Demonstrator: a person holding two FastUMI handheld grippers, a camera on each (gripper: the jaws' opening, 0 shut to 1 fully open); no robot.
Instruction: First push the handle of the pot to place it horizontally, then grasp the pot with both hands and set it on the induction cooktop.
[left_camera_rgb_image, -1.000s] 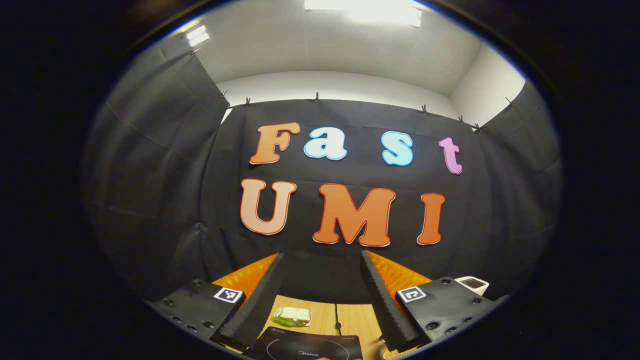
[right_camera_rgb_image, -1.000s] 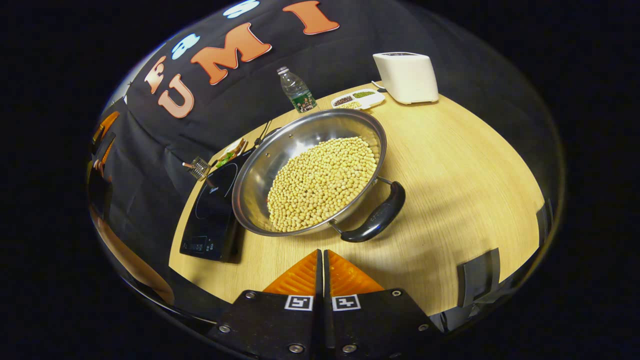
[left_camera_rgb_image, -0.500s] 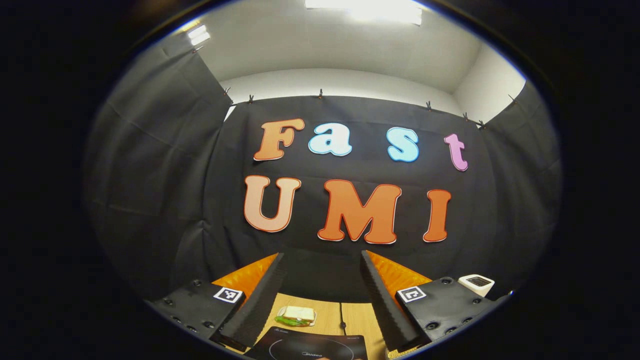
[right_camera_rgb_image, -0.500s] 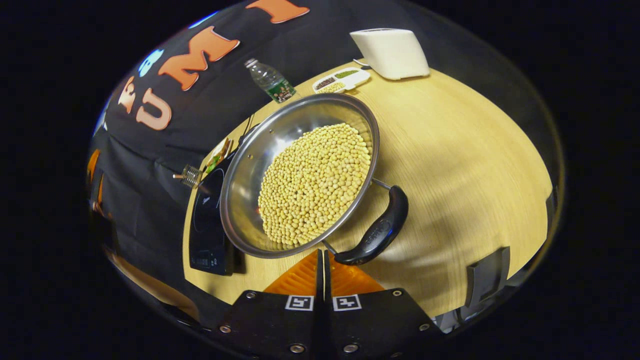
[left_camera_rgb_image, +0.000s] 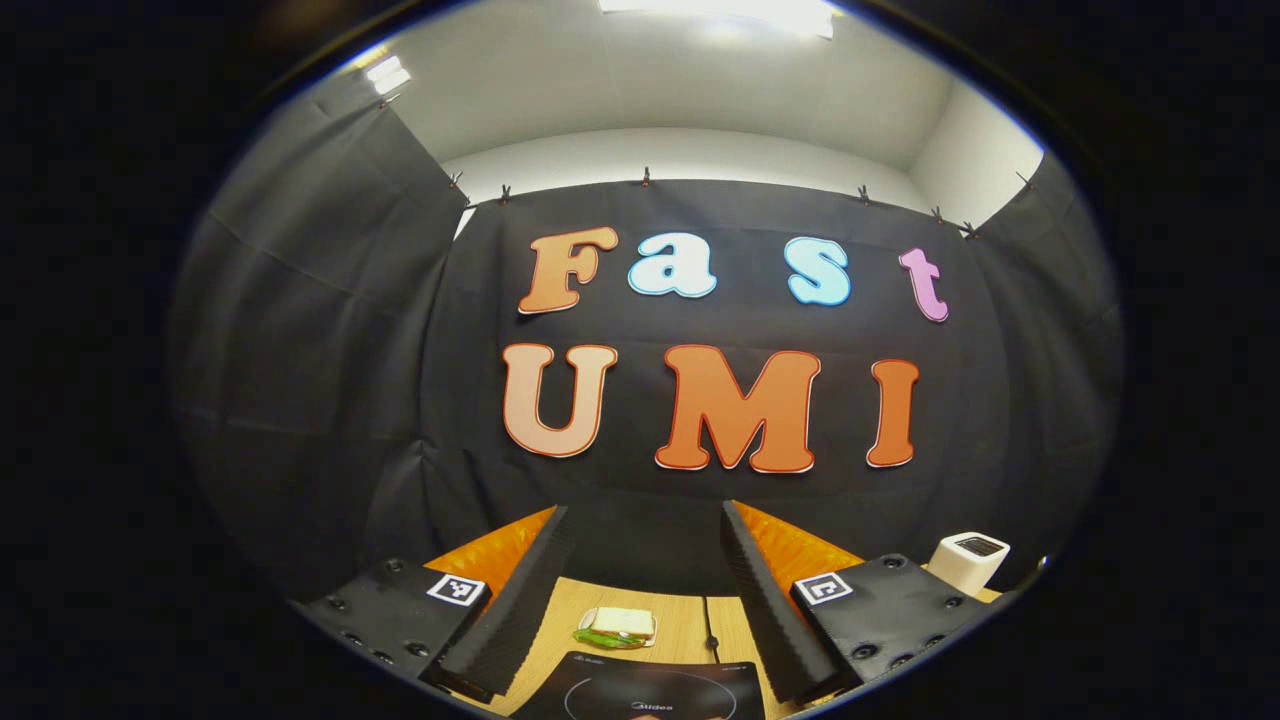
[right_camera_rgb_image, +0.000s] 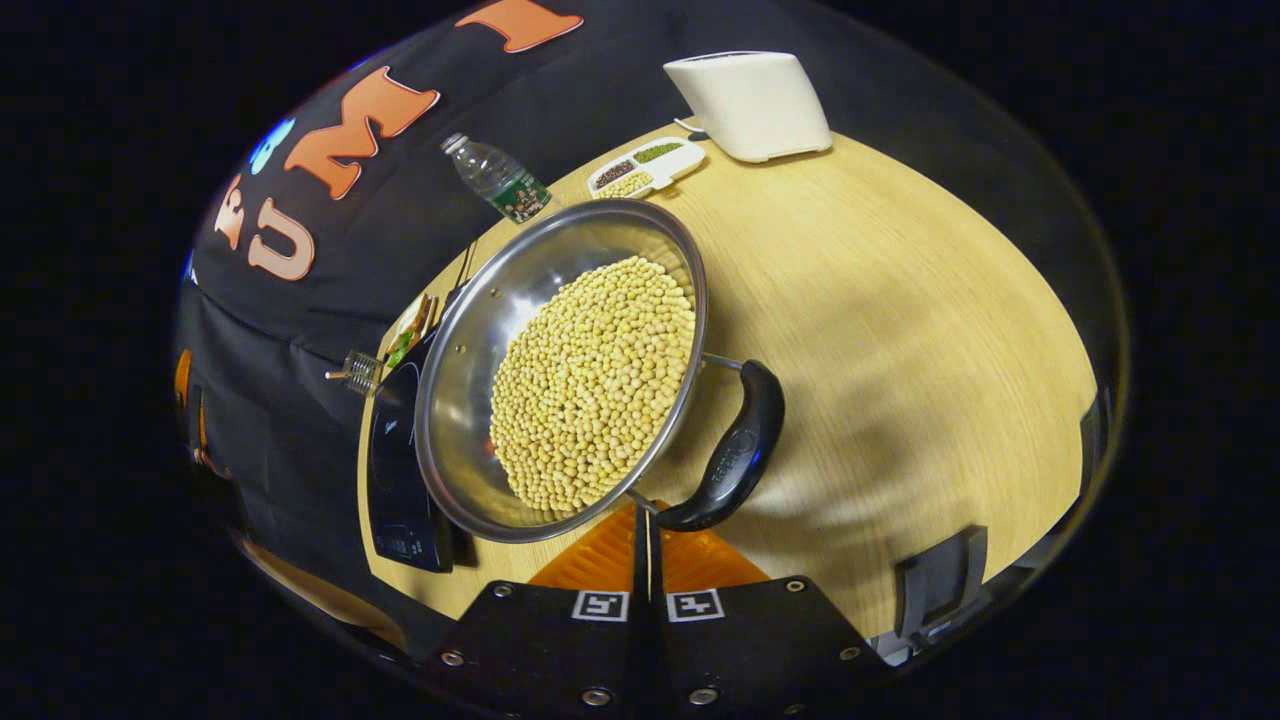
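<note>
A steel pot (right_camera_rgb_image: 470, 340) full of pale yellow beans (right_camera_rgb_image: 590, 385) sits on the wooden table (right_camera_rgb_image: 900, 300) in the right gripper view. Its black loop handle (right_camera_rgb_image: 735, 450) faces me at the near right. My right gripper (right_camera_rgb_image: 647, 515) is shut, its tips right at the pot's rim beside the handle's lower end; whether they touch it I cannot tell. The black induction cooktop (right_camera_rgb_image: 395, 470) lies just left of the pot. In the left gripper view my left gripper (left_camera_rgb_image: 645, 545) stands open above the cooktop (left_camera_rgb_image: 650, 690), holding nothing.
At the table's back stand a water bottle (right_camera_rgb_image: 497, 182), a white divided dish of grains (right_camera_rgb_image: 645, 167) and a white toaster (right_camera_rgb_image: 750, 100). A plate with a sandwich (left_camera_rgb_image: 617, 627) lies behind the cooktop. A small metal wire piece (right_camera_rgb_image: 355, 373) sticks up at the cooktop's left.
The right gripper has moved forward to the pot, its tips now under the rim by the handle. The left gripper view has shifted slightly, showing more of the table.
</note>
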